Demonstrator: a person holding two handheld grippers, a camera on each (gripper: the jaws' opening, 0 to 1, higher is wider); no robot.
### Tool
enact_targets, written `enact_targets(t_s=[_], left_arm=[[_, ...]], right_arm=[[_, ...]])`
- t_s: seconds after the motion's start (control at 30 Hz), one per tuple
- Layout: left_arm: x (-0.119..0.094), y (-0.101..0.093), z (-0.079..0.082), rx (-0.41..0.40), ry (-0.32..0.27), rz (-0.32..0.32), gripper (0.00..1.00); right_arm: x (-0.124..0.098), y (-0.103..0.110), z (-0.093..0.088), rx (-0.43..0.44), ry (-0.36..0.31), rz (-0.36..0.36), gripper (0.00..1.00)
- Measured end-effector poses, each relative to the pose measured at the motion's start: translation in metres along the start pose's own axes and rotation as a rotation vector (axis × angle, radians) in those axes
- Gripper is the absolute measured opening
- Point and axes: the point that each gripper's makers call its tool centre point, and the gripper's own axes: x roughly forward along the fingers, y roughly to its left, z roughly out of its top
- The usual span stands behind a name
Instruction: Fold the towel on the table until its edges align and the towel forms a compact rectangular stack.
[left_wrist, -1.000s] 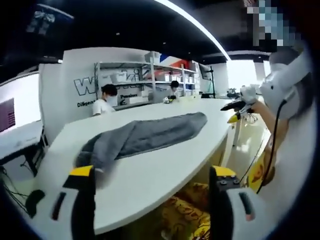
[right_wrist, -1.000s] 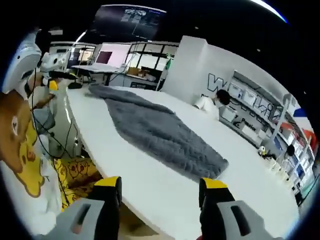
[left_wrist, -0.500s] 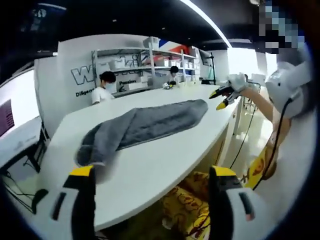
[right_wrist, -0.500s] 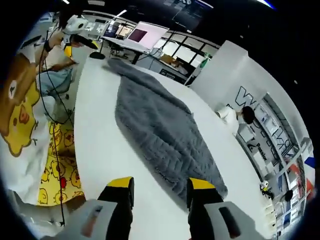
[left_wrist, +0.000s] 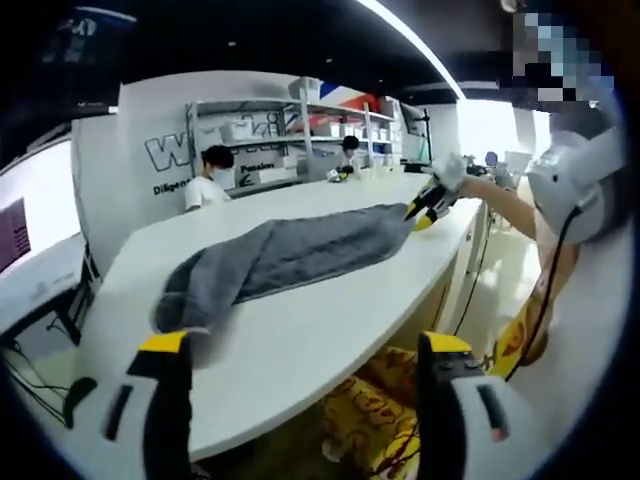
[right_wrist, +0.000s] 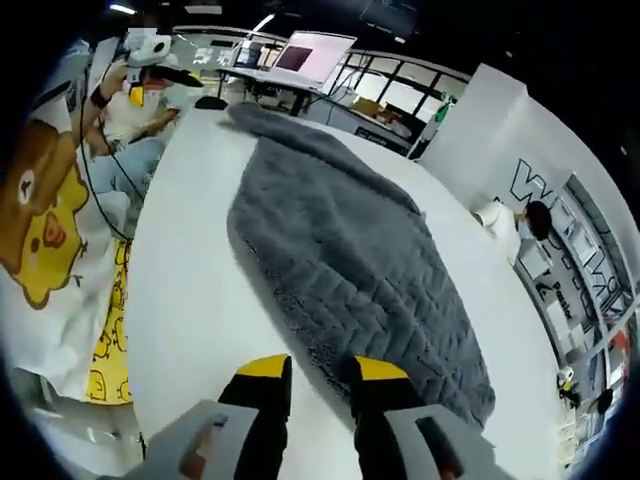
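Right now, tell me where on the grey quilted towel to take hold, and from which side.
Grip the grey quilted towel at its near long edge, by the end corner just ahead of the right gripper. Come in low from the white table's open side: the cloth lies flat and stretched lengthwise, so only its thin rim offers a pinch. The left gripper could take the bunched far end likewise.

left gripper (left_wrist: 305, 345): fingers wide apart | right gripper (right_wrist: 322, 370): fingers nearly closed, low
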Motion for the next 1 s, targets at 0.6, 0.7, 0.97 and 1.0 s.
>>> enact_targets(t_s=[0.6, 0.7, 0.97, 1.0], left_arm=[[0.001, 0.004, -0.002, -0.013, -0.003, -0.012, 0.98], [0.002, 0.005, -0.002, -0.013, -0.002, -0.013, 0.98], [0.003, 0.005, -0.005, -0.013, 0.006, -0.02, 0.98], [0.003, 0.006, -0.005, -0.013, 0.006, -0.019, 0.98]], right_arm=[[-0.017, -0.073, 0.072, -0.047, -0.087, -0.124, 0.04], [-0.017, -0.092, 0.095, -0.056, -0.105, -0.147, 0.04], [0.037, -0.14, 0.135, -0.122, -0.032, -0.141, 0.04], [0.043, -0.143, 0.138, -0.122, -0.03, -0.137, 0.04]])
